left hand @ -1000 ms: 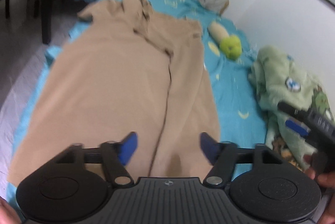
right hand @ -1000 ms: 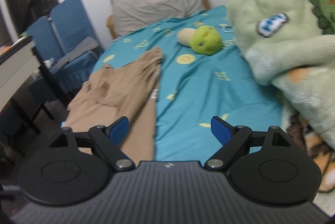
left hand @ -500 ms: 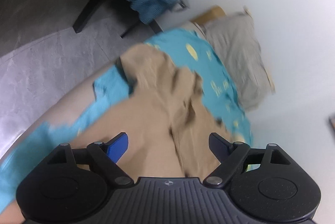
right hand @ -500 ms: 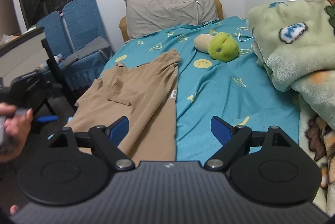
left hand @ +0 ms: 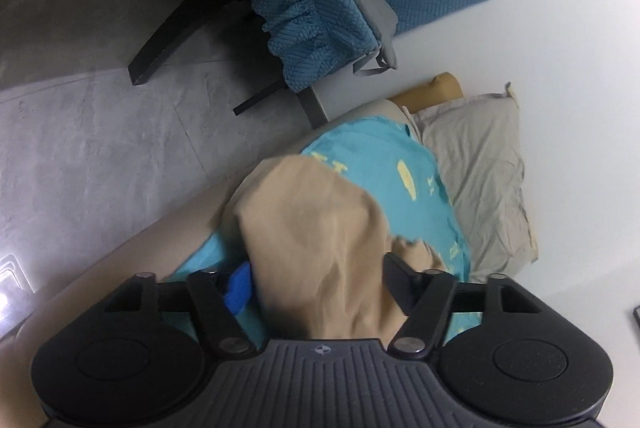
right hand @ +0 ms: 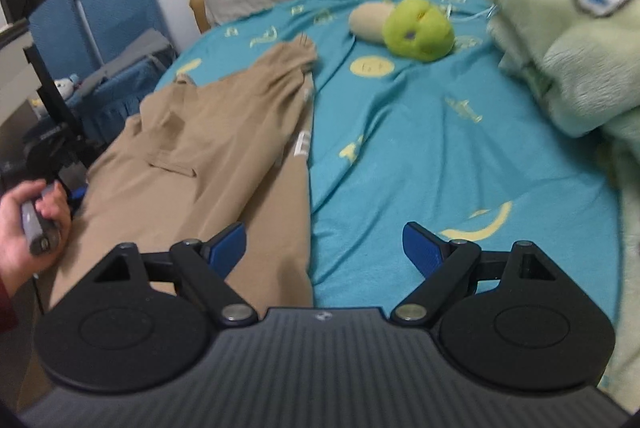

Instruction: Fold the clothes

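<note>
Your left tool (left hand: 316, 284) has its jaws spread around a bunch of the trousers (right hand: 208, 152), which lie along the bed's (right hand: 440, 148) left edge; the right tool (right hand: 324, 248) hovers released. A thin bite could slip, dragging them floorward.
</note>
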